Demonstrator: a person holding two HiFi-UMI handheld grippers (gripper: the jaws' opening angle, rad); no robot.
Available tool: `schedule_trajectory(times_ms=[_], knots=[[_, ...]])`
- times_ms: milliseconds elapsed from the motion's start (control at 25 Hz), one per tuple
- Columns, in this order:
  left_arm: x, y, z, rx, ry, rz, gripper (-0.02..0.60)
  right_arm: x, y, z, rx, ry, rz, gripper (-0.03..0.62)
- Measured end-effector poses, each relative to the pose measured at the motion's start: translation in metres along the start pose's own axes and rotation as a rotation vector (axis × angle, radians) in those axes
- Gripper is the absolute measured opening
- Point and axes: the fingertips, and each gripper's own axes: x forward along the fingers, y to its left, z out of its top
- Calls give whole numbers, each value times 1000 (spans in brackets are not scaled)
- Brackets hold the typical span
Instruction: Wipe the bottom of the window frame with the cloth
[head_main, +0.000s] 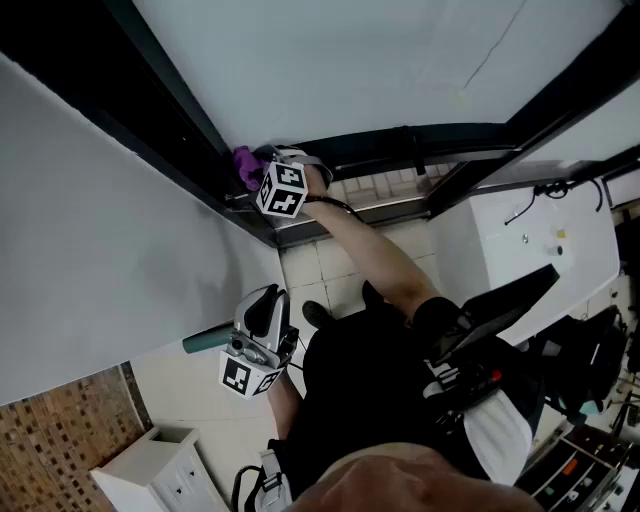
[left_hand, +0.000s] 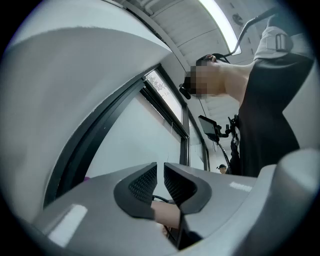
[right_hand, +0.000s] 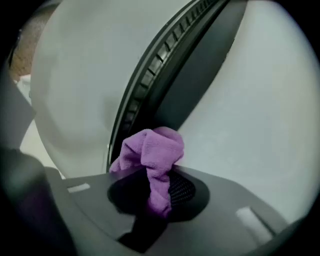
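Nearest the body, the left gripper (left_hand: 160, 175) hangs low beside the person's torso. Its 2 jaws are drawn almost together with only a thin slit between them and nothing gripped, so it takes no part in the wipe. Farther out, the outstretched right arm carries the right gripper (right_hand: 159, 192), clamped on a bunched purple cloth (right_hand: 152, 150) that bulges past the tips. The cloth sits at the dark window frame (right_hand: 165, 85), in the corner where 2 frame members meet in the head view, with pale glass (right_hand: 260, 100) beyond.

The wipe seems to be at 1 end of the frame. To do it well:
- Press the wad down so that cloth, not jaw tips, bears on the metal.
- Grip firmly enough that the wad cannot drag free.
- Draw along the ribbed strip (right_hand: 150, 75) in 1 even pass.

Whether the cloth actually touches the frame cannot be told. In the head view the marker cube (head_main: 283, 190) covers the right jaws, and no dirt can be made out on the frame
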Motion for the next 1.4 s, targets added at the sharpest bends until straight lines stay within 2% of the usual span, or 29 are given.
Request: schedule_trajectory(times_ms=[80,160,240,320,400,440,480,520,600,680,760,840,880,1000,1160,1240,1280,1400], knots=[[3,-4,0,11,1,9,46,-26,-28,-50,34,122,-85,71],[7,-6,1,6,-4,9,46,-56,-56,-92,113,221,-159,71],[12,-9,0,-9,-6,-3,46,-74,-70,-101,121,263,-190,71],[22,-14,-6,-19,5,-27,46,-63,-56,-70,20,165,-136,72],[33,-21,-11,-20,15,-56,46,-43,-29,-42,-103,38,-33,72],[37,-25,-12,-16,17,-67,46,-39,-22,-44,-137,19,-9,71],[40,-28,-12,-10,19,-72,46,-41,-24,-56,-132,34,-24,71],[41,-29,-11,-3,21,-72,46,-51,-35,-78,-97,83,-74,71],[40,-25,-11,1,25,-61,46,-84,-70,-138,-1,257,-218,71],[39,-18,-14,-8,29,-47,46,-117,-97,-184,21,441,-308,71],[40,-18,-17,-17,35,-45,46,-125,-102,-189,-101,535,-293,71],[45,-23,-18,-19,36,-64,46,-115,-97,-178,-278,554,-248,71],[49,-26,-18,-16,35,-79,46,-114,-98,-181,-329,573,-235,71],[61,-33,-20,-9,37,-119,46,-135,-112,-209,-351,701,-212,69],[66,-34,-27,-28,35,-128,46,-142,-118,-208,-511,730,-232,71],[67,-34,-29,-32,34,-130,46,-144,-111,-213,-497,734,-166,64],[66,-34,-28,-31,33,-128,46,-150,-113,-211,-476,731,-159,69],[66,-33,-27,-32,21,-115,46,-171,-140,-220,-477,765,-236,70]])
